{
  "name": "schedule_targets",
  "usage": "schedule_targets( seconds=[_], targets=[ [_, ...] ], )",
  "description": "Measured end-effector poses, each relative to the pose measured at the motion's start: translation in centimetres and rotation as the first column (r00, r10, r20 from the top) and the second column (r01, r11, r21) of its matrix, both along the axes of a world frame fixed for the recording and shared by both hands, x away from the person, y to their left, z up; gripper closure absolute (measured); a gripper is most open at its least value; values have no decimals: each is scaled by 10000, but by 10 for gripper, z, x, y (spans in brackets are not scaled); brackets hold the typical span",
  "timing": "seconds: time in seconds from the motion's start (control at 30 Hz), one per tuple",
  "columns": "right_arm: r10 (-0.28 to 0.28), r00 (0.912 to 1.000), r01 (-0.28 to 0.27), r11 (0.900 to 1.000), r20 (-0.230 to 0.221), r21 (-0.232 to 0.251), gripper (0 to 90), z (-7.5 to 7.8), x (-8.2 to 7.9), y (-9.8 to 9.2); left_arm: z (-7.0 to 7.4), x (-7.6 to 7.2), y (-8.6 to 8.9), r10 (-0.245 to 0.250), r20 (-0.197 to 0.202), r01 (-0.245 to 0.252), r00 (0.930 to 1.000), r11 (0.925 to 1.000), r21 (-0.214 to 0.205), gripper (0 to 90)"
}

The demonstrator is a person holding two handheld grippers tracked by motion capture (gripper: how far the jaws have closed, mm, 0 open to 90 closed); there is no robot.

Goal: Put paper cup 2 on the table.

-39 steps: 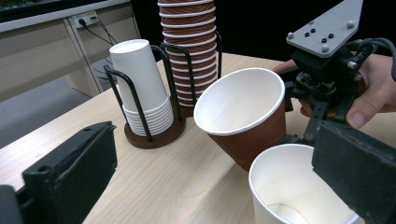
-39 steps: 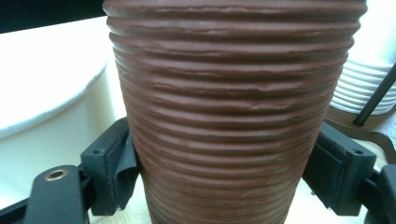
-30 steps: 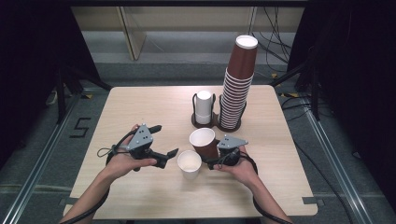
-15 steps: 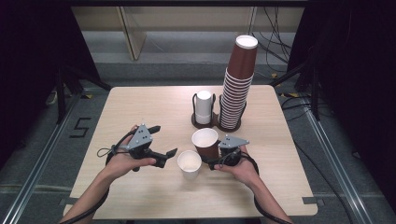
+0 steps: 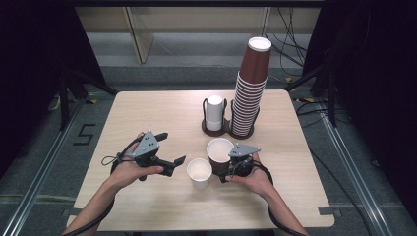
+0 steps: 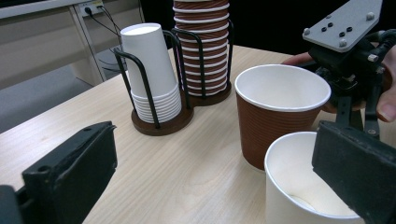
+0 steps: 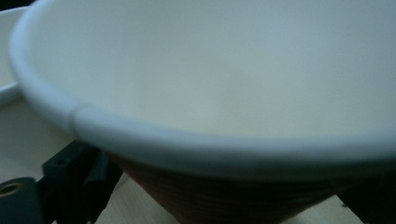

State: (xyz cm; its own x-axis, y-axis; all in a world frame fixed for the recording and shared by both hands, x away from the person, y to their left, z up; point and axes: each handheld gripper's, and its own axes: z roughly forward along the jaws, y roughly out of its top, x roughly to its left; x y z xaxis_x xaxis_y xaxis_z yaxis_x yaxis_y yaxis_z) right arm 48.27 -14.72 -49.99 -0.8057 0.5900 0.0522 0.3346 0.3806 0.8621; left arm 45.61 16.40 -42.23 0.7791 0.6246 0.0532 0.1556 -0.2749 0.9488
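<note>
A brown paper cup [image 5: 219, 150] with a white inside stands upright on the wooden table [image 5: 147, 113], just behind a white paper cup [image 5: 199, 173]. My right gripper [image 5: 222, 169] has its jaws on either side of the brown cup [image 7: 210, 93] low down. They have just been opening, and a thin gap shows beside the cup's wall. My left gripper [image 5: 172, 147] is open to the left of the white cup [image 6: 294, 186], jaws spread wide with nothing between them. In the left gripper view [image 6: 215, 154] its right jaw overlaps the white cup, and the brown cup [image 6: 275, 121] stands behind.
A tall stack of brown cups [image 5: 251, 93] and a short stack of white cups [image 5: 214, 113] sit upside down in a black wire holder at the table's back middle. Bare tabletop lies left of the holder and along the front edge.
The brown cup has gone from leaning to standing upright and sits slightly further right. Neither hand has moved from its place.
</note>
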Motion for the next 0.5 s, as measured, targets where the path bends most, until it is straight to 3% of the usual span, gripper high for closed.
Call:
schedule_targets(
  seconds=[0.47,0.5],
  targets=[
    [171,9998,-178,9986,-139,-496,4,8,-8,-13,-6,4,3,121,-119,-122,9999,9999,-84,0],
    [78,9999,-85,9983,-130,-570,4,9,-9,-16,-5,3,4,205,-164,-204,9997,9998,47,0]
  ],
)
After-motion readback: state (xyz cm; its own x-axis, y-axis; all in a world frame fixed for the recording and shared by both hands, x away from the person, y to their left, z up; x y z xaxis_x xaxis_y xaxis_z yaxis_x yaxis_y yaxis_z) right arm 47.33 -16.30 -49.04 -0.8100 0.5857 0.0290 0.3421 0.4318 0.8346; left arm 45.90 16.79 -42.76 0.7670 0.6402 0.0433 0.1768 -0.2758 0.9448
